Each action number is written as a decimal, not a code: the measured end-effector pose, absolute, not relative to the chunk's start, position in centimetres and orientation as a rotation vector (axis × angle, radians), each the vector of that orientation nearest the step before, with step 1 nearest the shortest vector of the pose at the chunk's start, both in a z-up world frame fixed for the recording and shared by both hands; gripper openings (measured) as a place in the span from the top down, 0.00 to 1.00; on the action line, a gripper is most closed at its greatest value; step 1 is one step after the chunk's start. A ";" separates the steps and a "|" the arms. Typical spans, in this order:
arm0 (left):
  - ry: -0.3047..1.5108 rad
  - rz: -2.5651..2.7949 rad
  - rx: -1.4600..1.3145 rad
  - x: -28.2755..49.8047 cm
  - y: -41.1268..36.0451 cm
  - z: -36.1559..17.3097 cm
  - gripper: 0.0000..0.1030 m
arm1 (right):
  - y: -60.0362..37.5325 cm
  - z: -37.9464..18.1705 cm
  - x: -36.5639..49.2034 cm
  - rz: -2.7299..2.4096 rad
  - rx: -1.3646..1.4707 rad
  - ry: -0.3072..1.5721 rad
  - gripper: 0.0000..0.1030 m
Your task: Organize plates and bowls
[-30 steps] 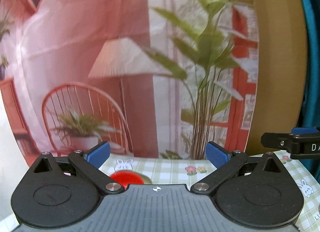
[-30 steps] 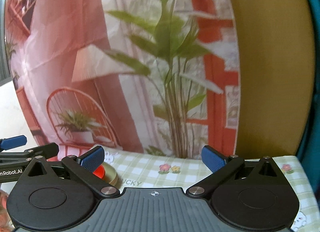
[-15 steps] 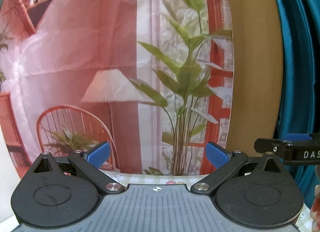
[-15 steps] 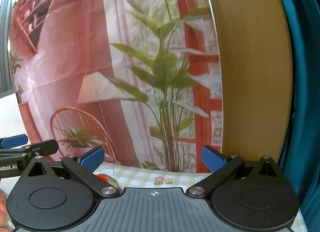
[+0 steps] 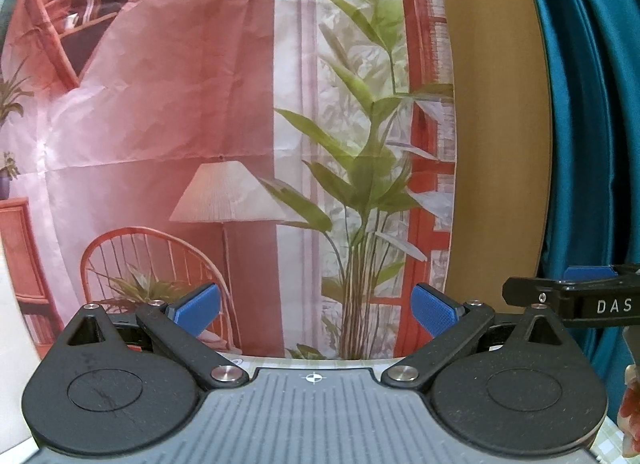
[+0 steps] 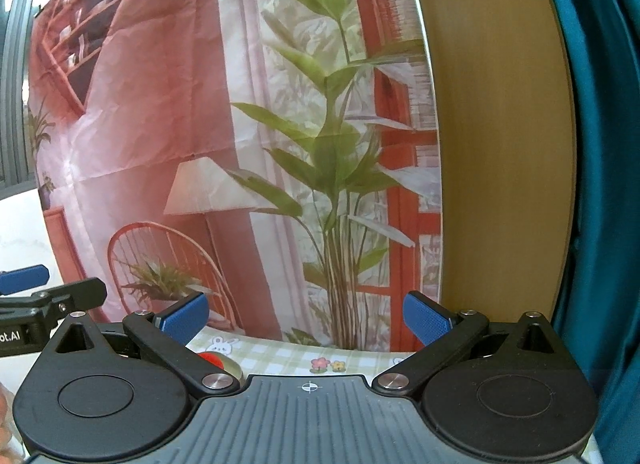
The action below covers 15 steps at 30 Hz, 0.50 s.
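Both wrist views face a printed backdrop (image 5: 200,135) hung upright at the table's far edge; right of it a bare wooden panel (image 6: 500,143), then a teal curtain (image 6: 600,183).

Only a thin strip of green checked tablecloth (image 6: 280,356) shows below the backdrop, mostly hidden by the gripper bodies.

Count: two grippers. One red dish with a pale rim (image 6: 214,360), partly hidden, sits on the cloth just behind the right gripper's left finger. No other plates or bowls visible.

Left gripper (image 5: 316,310): level, aimed at the backdrop, jaws spread wide, nothing between them.

Right gripper (image 6: 306,318): same pose, jaws wide, empty. The two are side by side, each one's finger showing at the edge of the other's view.
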<state>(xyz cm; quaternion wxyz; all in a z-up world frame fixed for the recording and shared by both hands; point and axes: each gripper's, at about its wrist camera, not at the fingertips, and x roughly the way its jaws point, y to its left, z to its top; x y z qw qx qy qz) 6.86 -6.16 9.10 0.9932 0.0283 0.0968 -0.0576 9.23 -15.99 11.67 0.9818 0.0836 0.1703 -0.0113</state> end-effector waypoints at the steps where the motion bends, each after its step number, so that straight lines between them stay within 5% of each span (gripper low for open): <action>1: 0.193 -0.118 0.054 6.8 -6.1 9.1 0.00 | -15.9 11.7 9.2 -0.022 0.166 0.343 0.00; 15: 0.191 -0.106 0.036 7.0 -5.7 9.0 0.00 | -15.3 11.8 9.5 -0.016 0.157 0.348 0.00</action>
